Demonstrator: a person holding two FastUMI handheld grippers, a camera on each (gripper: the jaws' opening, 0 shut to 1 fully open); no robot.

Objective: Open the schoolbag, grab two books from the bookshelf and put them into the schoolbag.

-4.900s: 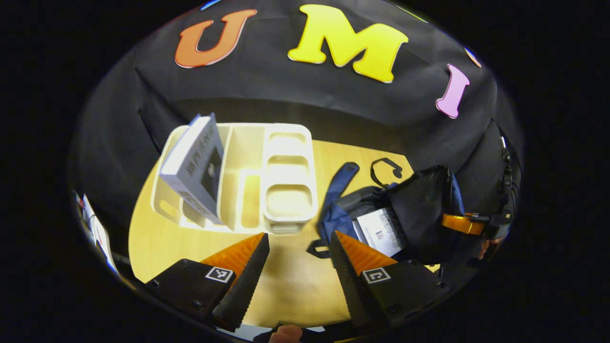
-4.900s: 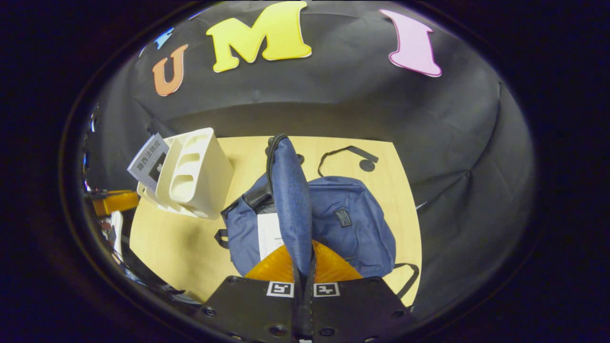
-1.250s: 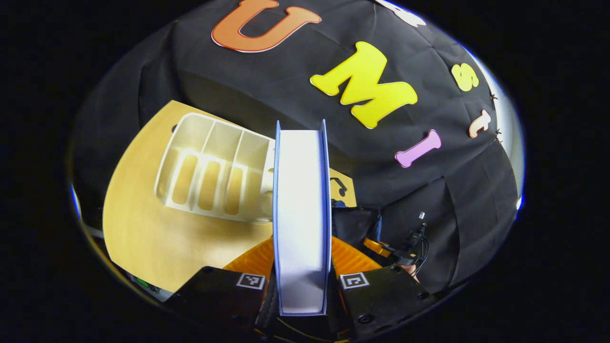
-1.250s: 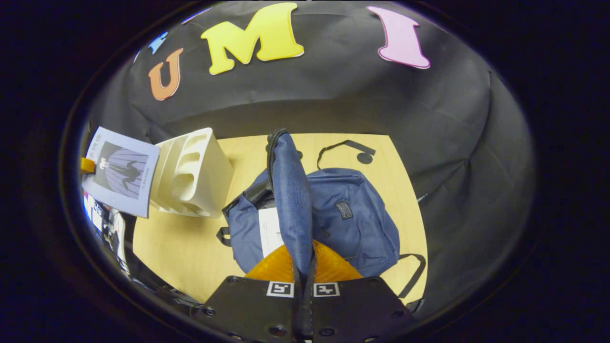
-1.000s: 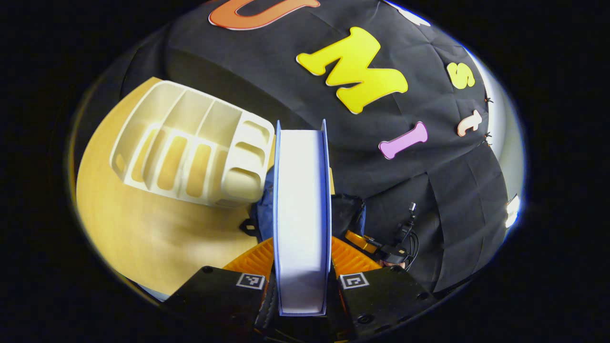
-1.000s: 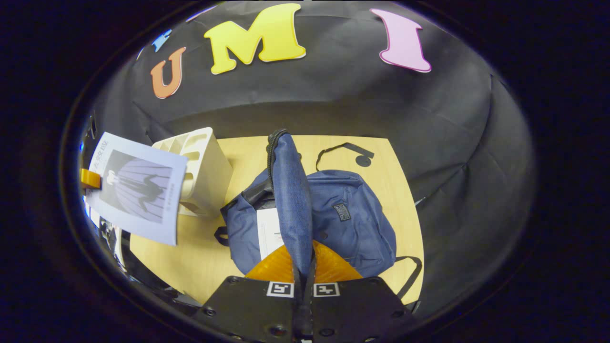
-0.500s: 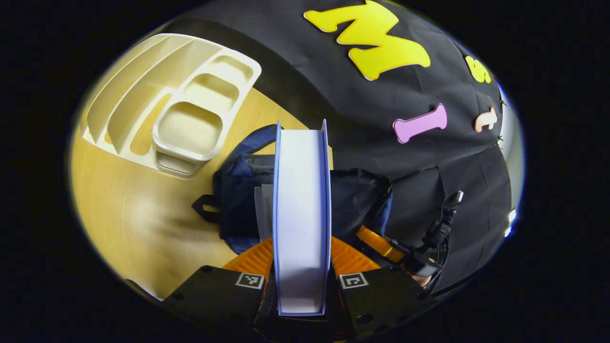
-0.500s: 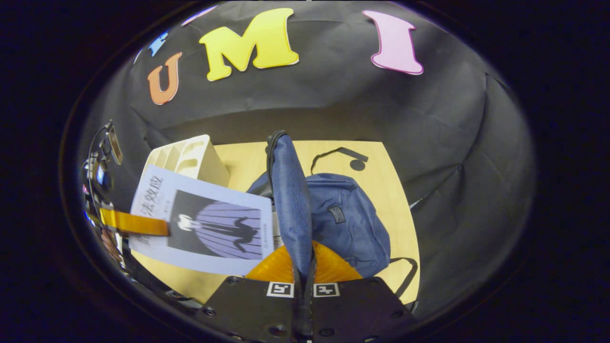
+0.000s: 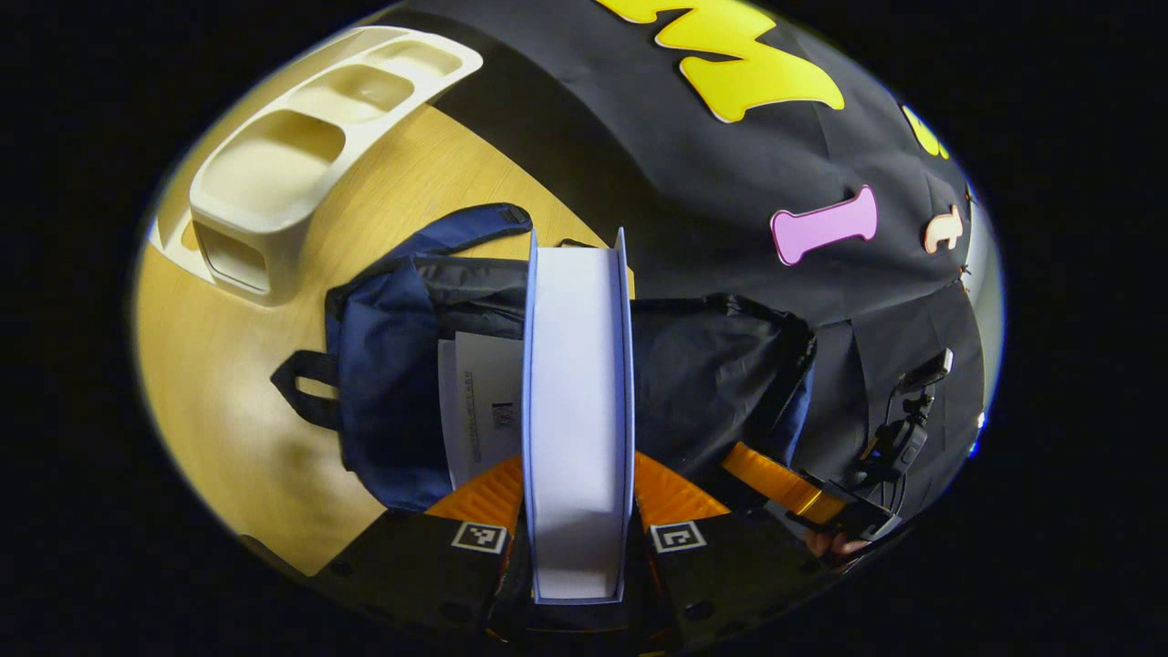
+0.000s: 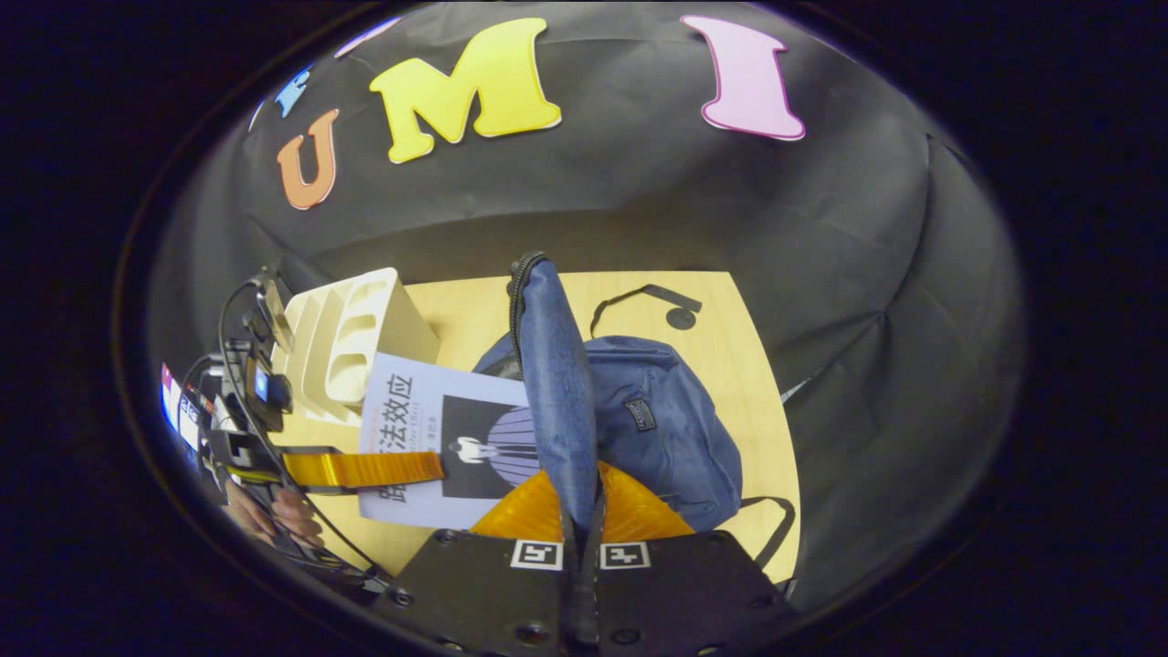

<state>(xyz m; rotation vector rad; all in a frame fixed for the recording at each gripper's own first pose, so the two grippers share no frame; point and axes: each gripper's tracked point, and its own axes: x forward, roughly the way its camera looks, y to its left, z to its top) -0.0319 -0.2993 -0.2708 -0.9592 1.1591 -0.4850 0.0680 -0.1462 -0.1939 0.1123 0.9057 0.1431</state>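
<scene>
My left gripper [image 9: 578,474] is shut on a pale blue book [image 9: 578,401], held edge-on with its white page block toward the camera. The book hangs just in front of the open mouth of the navy schoolbag [image 9: 388,365], where another book [image 9: 484,401] lies inside against the black lining. In the right gripper view my right gripper [image 10: 581,500] is shut on the schoolbag's front flap [image 10: 555,383] and holds it up. The blue book [image 10: 438,447] shows its cover there, partly behind the flap, with the left gripper's finger [image 10: 360,469] across it.
The cream bookshelf [image 9: 301,155] stands empty at the table's far left, also the bookshelf [image 10: 351,351] left of the bag. A black strap [image 10: 652,301] lies on the wooden table [image 10: 456,301] behind the bag. A hand [image 10: 274,511] holds the left gripper.
The left gripper took the book from the bookshelf and carried it right and down to the bag's mouth. The right gripper has kept the flap raised, nearly still.
</scene>
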